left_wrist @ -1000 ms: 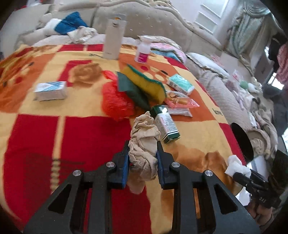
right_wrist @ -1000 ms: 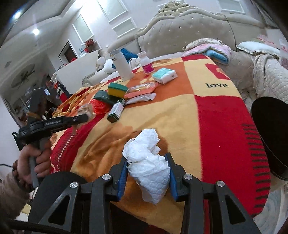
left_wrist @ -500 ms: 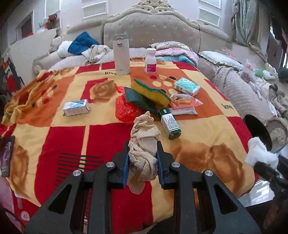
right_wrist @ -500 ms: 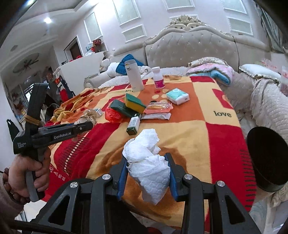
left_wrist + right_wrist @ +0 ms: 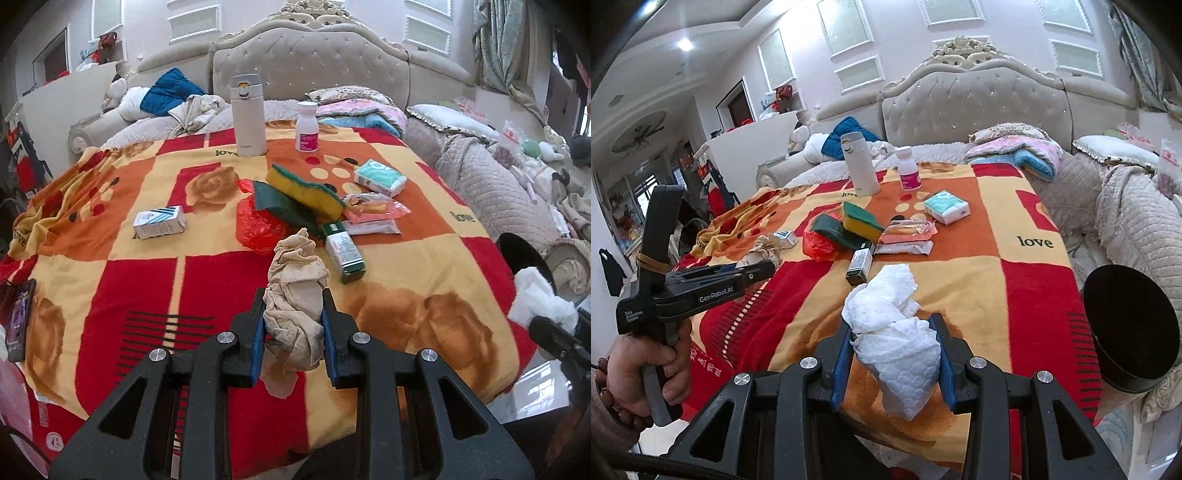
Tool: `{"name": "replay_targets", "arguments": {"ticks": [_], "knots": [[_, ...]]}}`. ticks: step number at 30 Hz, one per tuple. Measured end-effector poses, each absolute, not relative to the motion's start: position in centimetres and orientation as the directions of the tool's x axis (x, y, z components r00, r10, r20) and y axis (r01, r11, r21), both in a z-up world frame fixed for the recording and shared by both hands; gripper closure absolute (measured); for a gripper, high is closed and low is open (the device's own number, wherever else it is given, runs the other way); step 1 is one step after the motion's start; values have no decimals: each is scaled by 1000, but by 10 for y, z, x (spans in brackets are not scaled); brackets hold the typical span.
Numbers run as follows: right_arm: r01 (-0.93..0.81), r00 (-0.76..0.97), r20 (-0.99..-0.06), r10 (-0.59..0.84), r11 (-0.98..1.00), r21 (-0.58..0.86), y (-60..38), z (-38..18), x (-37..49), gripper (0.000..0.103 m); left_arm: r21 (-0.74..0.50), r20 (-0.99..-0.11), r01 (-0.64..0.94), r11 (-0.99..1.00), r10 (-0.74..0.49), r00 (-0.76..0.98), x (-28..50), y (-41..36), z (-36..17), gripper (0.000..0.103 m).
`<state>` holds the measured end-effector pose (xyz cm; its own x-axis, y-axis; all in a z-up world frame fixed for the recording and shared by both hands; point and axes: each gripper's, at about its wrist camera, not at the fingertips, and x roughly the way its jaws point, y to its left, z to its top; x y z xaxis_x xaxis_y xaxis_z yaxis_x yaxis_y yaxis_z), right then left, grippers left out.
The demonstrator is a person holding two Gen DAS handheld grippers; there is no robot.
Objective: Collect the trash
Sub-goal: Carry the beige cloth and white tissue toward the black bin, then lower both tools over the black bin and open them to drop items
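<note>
My left gripper [image 5: 293, 325] is shut on a crumpled beige tissue wad [image 5: 295, 291], held above the near edge of the blanket-covered table [image 5: 110, 280]. It also shows in the right wrist view [image 5: 759, 264] at the left, still holding the beige wad [image 5: 766, 247]. My right gripper [image 5: 894, 343] is shut on a crumpled white tissue [image 5: 894, 332], held above the table's near right corner. The white tissue also shows in the left wrist view [image 5: 539, 299]. A black round bin [image 5: 1130, 328] stands just right of the table, also seen in the left wrist view [image 5: 521, 251].
On the blanket lie a red plastic bag [image 5: 258, 225], green and yellow sponges [image 5: 303, 188], a green box [image 5: 345, 253], a white box [image 5: 159, 221], wrapped packets [image 5: 373, 214], a tissue pack [image 5: 380, 177], a thermos [image 5: 247, 114] and a pill bottle [image 5: 306, 127]. A quilted sofa [image 5: 491, 184] is right.
Both grippers have pulled back and risen from the table with their wads held. The whole table now shows in each view.
</note>
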<state>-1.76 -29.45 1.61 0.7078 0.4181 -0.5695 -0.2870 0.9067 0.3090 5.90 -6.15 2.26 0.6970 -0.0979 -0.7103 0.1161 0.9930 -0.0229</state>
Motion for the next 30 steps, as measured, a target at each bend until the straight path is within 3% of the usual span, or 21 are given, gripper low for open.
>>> {"name": "replay_targets", "arguments": {"ticks": [14,25,30], "knots": [[-190,757,-538,369,914,360,-363,4,-7,65,-77,-659,227,971,-220,720,70,-138,50,79],[114,841,-537,70,946,302,-476,-14,19,65,-111,-669,479,871,-422,612,95,-271,39,79],[220,797,-604,-24,942,253,-518,-54,26,65,-94,-667,646,757,-530,524,102,-346,21,78]]}}
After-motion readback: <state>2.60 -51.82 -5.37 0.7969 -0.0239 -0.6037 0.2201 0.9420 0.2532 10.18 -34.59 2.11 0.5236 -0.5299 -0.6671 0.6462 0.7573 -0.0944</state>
